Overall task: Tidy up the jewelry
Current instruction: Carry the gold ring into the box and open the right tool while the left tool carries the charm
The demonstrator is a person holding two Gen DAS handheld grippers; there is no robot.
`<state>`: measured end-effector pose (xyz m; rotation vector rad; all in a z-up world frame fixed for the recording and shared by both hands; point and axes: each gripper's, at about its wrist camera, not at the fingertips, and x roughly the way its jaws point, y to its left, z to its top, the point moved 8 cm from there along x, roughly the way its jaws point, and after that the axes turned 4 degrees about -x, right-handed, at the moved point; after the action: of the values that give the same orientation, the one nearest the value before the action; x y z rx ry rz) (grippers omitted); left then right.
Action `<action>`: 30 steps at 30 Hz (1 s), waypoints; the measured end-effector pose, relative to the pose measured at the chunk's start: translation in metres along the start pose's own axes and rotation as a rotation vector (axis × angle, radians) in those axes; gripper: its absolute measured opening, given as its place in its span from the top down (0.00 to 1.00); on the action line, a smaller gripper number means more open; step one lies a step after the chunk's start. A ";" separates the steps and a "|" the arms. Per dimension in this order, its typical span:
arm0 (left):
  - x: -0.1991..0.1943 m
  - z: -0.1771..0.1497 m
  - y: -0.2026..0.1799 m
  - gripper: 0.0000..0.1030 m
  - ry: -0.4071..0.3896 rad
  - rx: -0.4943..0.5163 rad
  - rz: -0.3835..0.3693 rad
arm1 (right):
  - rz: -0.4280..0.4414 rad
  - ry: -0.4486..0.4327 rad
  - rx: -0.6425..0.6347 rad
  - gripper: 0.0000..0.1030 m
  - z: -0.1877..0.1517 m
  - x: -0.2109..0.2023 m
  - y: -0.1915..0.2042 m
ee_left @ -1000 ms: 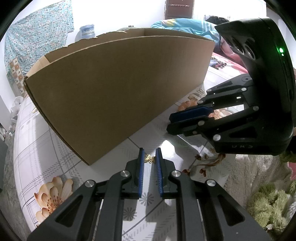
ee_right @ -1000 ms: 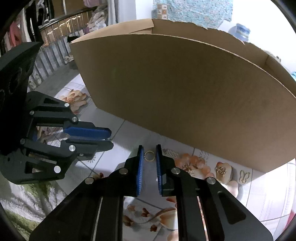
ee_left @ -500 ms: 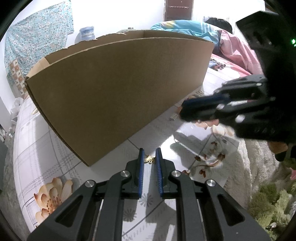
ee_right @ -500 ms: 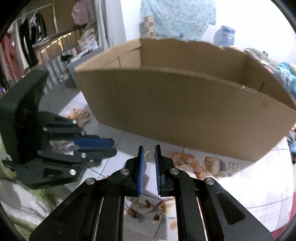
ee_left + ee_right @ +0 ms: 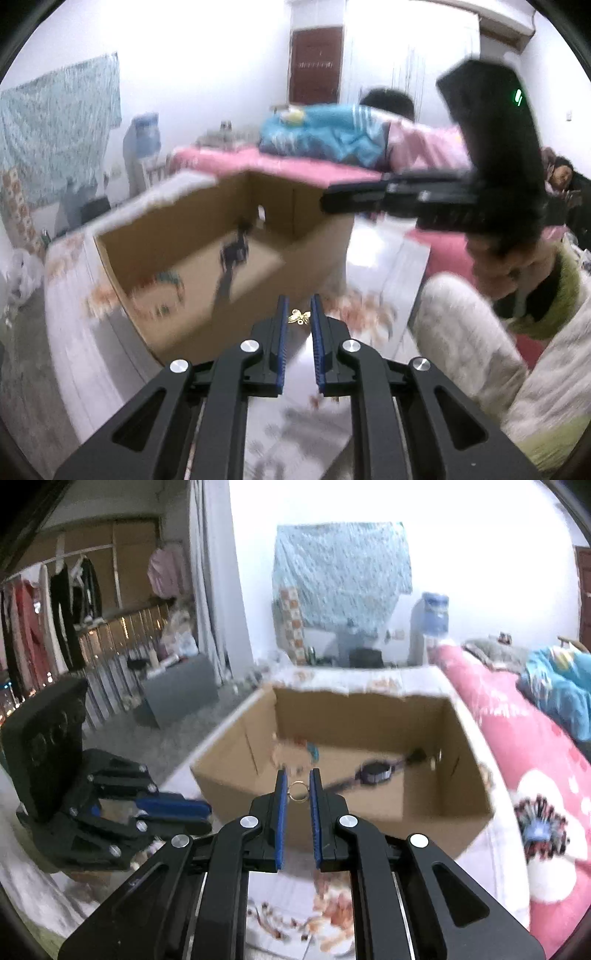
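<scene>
My left gripper [image 5: 299, 316] is shut on a small gold flower-shaped charm [image 5: 298, 317], lifted in front of the near wall of an open cardboard box [image 5: 236, 321]. In the right wrist view my right gripper [image 5: 297, 791] is shut on a thin gold ring [image 5: 297, 791], held above the box's near rim [image 5: 258, 794]. A dark watch [image 5: 373, 771] and small pale and teal pieces lie on the box floor. The right gripper [image 5: 332, 203] shows side-on above the box's right corner in the left wrist view. The left gripper [image 5: 199, 814] sits lower left in the right wrist view.
The box stands on a table with a white flowered cloth [image 5: 288, 915]. A pink flowered blanket [image 5: 517, 760] and blue bedding lie to the right. A person's hand and fluffy sleeve [image 5: 487, 325] hold the right gripper. Hanging clothes and a railing are far left.
Both grippers rose from table level to above the box rim, each carrying its piece. The box's inside has come into sight in both views.
</scene>
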<state>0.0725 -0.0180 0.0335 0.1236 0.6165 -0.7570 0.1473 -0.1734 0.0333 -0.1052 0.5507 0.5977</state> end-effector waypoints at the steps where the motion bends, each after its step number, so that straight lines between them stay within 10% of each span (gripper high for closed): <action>1: -0.003 0.011 0.004 0.89 -0.014 -0.003 -0.005 | 0.006 -0.007 0.004 0.91 0.008 0.000 -0.005; 6: 0.029 0.053 0.041 0.89 0.059 -0.066 0.022 | 0.053 0.059 0.080 0.90 0.027 0.033 -0.036; 19: 0.188 0.058 0.122 0.89 0.542 -0.325 0.004 | 0.133 0.430 0.307 0.90 0.003 0.141 -0.106; 30: 0.229 0.053 0.170 0.89 0.620 -0.489 0.104 | 0.195 0.552 0.432 0.83 0.022 0.211 -0.125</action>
<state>0.3409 -0.0498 -0.0714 -0.0668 1.3572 -0.4408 0.3728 -0.1639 -0.0657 0.2017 1.2239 0.6264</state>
